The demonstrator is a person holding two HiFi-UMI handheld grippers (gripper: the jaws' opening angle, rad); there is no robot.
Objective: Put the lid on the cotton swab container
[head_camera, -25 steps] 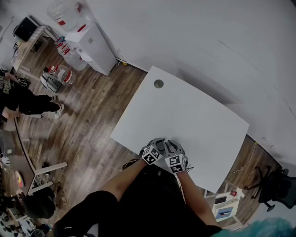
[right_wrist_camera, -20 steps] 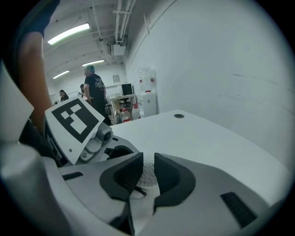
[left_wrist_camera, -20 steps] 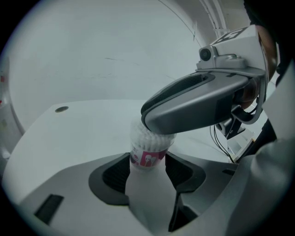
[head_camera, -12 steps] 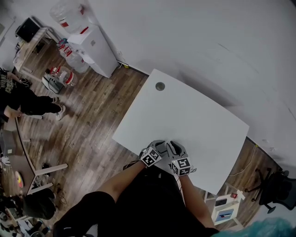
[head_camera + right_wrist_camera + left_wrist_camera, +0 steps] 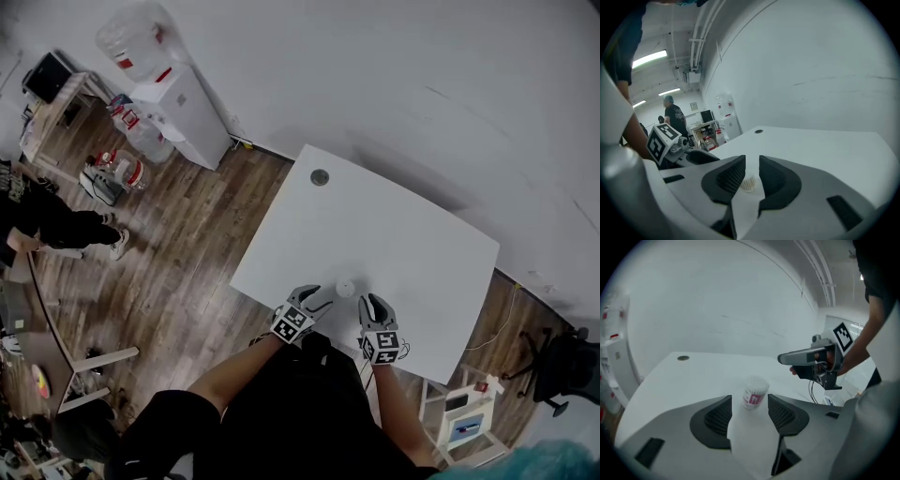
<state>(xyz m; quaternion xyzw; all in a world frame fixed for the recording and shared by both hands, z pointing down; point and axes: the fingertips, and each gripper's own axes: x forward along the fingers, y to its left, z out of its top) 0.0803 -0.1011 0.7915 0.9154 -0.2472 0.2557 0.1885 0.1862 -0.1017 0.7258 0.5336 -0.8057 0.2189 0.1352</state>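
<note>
The cotton swab container stands upright on the white table, in the lower middle of the head view and close to the table's near edge. It is between the two grippers and touches neither of them. The left gripper is just to the lower left of it and its jaws are wide apart. In the left gripper view the container shows in the gap between them but farther off, so the pads do not press on anything. The right gripper is to the lower right and its jaws leave only a narrow gap. In the right gripper view only the white top of the container shows through this gap, and nothing is held there. I see no loose lid on the table or in either gripper. The top of the container looks white and rounded, so I judge that the lid is probably on already, but I cannot tell whether it is pressed fully down. The risks come from this uncertainty and from how near the grippers are. The container looks light and narrow, so a jaw tip that brushes its side could tip it over. It could then roll toward the near edge. If the lid only rests loosely, such a knock could throw it off and let the swabs spill out.
</note>
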